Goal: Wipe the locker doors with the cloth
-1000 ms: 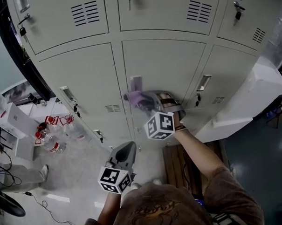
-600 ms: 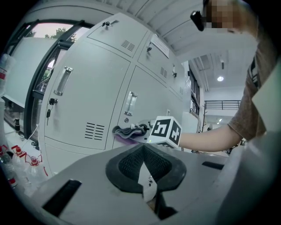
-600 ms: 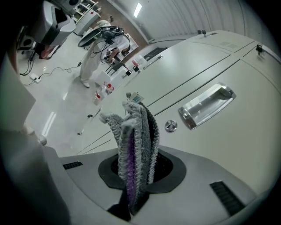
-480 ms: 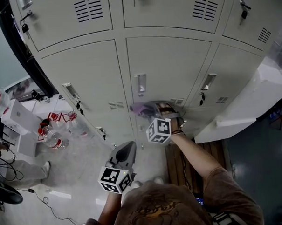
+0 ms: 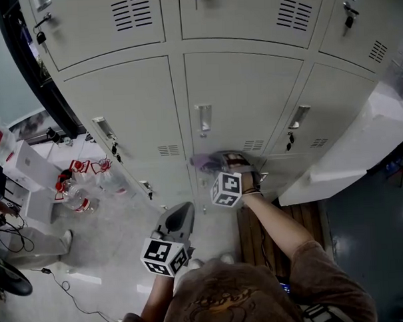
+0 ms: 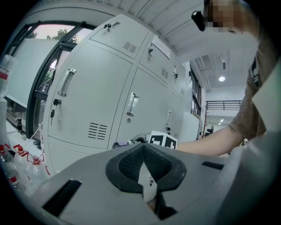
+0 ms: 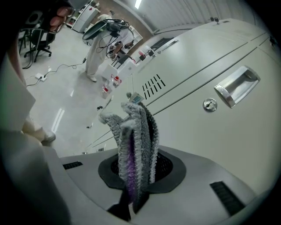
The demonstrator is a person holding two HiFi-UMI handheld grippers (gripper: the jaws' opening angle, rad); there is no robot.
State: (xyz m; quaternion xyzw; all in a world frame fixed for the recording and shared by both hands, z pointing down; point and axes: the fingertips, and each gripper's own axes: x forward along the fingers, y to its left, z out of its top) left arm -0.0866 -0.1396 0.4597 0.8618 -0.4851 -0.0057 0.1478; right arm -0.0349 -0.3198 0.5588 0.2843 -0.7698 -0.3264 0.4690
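- Right gripper (image 7: 137,173) is clamped tight on the cloth (image 7: 134,140), a fuzzy grey and purple wad sticking up out of the jaws.
- The cloth is down at the lower left corner of the middle locker door (image 5: 245,95), just below the handle (image 5: 203,117). Can't tell if it's actually touching the metal.
- Left gripper (image 6: 145,171) hangs low, well back from the lockers, with its jaws closed together and nothing in them.

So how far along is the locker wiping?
Done: no door shows which parts are wiped, so I cannot tell. In hand: the right hand-held gripper holds the cloth at the foot of the middle door, below its handle. To do: probably the neighbouring doors; the left hand-held gripper hangs shut and idle.
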